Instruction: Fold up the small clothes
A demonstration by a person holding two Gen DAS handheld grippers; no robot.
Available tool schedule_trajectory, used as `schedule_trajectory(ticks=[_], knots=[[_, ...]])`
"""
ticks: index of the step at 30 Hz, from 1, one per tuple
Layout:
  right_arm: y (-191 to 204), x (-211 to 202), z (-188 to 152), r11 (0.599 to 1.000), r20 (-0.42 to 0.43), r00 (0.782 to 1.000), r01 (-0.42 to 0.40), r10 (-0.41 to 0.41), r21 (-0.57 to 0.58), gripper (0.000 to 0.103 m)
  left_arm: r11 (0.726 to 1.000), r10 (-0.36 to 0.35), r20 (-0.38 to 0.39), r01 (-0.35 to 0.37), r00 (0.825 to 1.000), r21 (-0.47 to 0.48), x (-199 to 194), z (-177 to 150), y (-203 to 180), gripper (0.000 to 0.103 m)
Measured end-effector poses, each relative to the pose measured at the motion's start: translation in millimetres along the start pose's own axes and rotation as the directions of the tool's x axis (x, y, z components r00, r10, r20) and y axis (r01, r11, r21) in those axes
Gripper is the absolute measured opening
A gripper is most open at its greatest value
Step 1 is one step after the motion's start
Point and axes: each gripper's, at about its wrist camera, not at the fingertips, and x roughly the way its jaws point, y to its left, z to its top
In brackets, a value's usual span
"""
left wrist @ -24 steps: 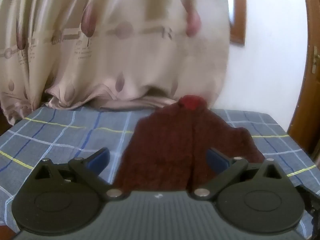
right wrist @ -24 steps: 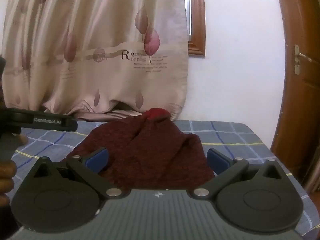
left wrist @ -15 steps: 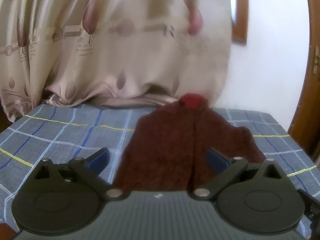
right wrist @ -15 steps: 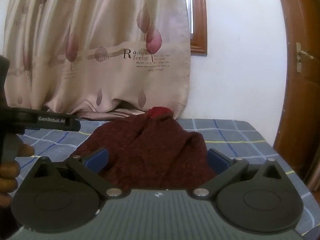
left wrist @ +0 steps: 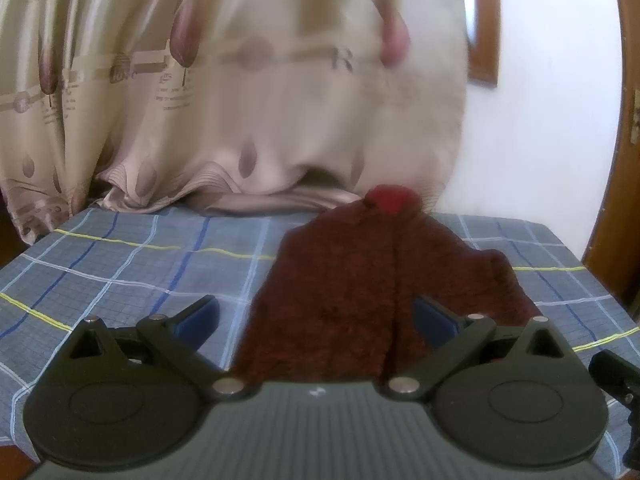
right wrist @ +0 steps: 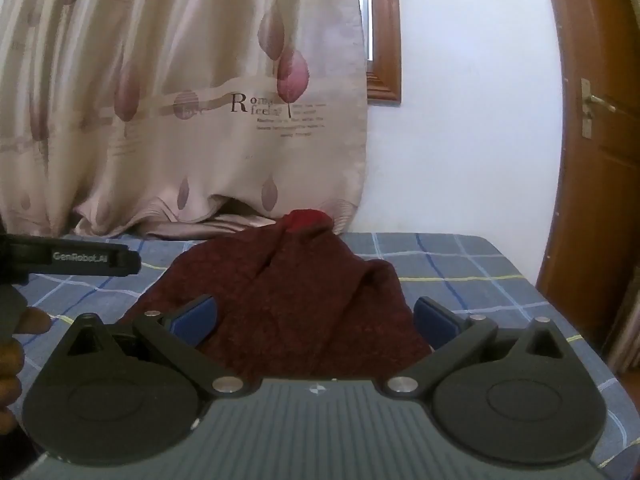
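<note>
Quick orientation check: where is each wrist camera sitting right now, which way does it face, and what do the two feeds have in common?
Left wrist: sits behind the open left gripper, angled slightly down over the maroon garment on the checked cloth toward the curtain; the right gripper's edge shows at lower right.
Right wrist: sits behind the open right gripper, facing the same way; the left gripper's body and the left hand show at left, a door at right.
Shared: garment, cloth, curtain, white wall.

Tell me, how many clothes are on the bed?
1: a dark red sweater lying on the checked cover, its neck toward the curtain. Anything under it or below the grippers would be hidden.
</note>
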Motion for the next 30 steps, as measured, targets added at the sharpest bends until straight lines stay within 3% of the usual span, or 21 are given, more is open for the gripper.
schedule_trajectory(ticks=[30], knots=[[4.6,0.5,-8.1,0.999,-0.030,0.998,-0.048,0.048,-0.010,0.103,1.000,0.007,-0.051,-0.006,0.999,0.002,6.4,-6.4,-4.2,0.103]])
